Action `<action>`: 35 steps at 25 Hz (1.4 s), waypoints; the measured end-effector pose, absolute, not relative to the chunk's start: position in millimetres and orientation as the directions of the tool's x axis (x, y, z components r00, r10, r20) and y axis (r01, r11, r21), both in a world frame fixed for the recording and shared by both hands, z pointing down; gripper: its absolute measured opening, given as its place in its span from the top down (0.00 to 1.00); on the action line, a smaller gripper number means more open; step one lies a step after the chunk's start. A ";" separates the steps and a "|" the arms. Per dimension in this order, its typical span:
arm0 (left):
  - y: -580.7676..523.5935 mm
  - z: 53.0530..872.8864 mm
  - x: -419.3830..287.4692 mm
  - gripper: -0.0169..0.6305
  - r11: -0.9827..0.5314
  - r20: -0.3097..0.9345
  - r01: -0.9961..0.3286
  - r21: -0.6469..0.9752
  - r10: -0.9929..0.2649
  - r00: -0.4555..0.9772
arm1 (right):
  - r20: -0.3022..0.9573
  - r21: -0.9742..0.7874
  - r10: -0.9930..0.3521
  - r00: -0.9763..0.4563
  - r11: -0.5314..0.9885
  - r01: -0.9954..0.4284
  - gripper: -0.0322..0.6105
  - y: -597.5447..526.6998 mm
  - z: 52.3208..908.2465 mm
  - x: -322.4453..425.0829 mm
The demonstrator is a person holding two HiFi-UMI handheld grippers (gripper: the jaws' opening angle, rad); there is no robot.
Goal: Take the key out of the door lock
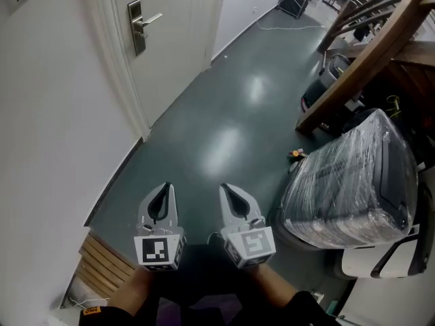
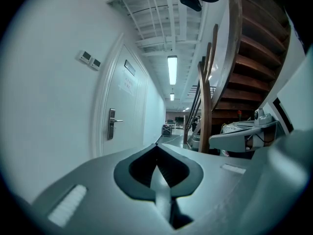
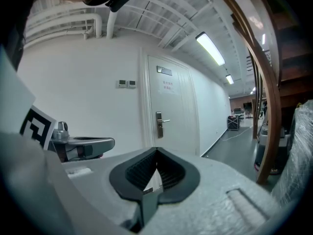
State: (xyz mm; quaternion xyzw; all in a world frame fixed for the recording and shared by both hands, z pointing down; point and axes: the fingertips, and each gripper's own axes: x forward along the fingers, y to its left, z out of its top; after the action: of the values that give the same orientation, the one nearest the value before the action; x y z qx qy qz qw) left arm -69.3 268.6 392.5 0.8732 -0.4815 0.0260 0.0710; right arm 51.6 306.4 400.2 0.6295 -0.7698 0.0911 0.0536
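Far off on the white door (image 1: 173, 46), the lock plate (image 1: 136, 27) is seen but its key is too small to be made out, so, with left gripper (image 1: 166, 185) and right gripper (image 1: 225, 187) clamped together on nothing, it could be mislocated and merely bumped.

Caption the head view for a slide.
Left claw and right claw, both shut, above dark green floor; white door with silver lever handle ahead.

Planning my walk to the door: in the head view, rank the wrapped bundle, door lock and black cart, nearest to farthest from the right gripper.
1. wrapped bundle, close on its right.
2. door lock, ahead left.
3. black cart, far end.
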 end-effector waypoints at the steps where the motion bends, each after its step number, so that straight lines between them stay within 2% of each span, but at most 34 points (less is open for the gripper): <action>1: 267.4 392.8 -72.4 0.95 -0.526 0.113 -0.845 0.100 -0.838 0.535 | 0.198 -0.071 -0.961 -0.194 0.183 -0.980 0.96 305.0 398.0 49.5; 15: 257.2 398.3 -108.1 0.95 -0.521 0.092 -0.841 0.146 -0.839 0.536 | 0.238 -0.037 -0.959 -0.156 0.151 -0.988 0.96 296.3 385.0 14.0; 28: 247.8 401.1 -137.0 0.95 -0.471 0.097 -0.873 0.125 -0.870 0.483 | 0.188 -0.005 -0.956 -0.226 0.229 -0.973 0.96 275.6 388.5 -7.3; 35: 224.9 405.7 -131.6 0.95 -0.429 0.112 -0.898 0.102 -0.892 0.439 | 0.186 -0.053 -0.944 -0.273 0.268 -0.962 0.96 228.9 399.0 2.5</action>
State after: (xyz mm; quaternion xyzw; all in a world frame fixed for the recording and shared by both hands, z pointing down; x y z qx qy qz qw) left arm -131.6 224.9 405.7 0.8450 -0.5293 0.0205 0.0731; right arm 2.5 228.9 399.0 0.6000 -0.7941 0.0776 0.0582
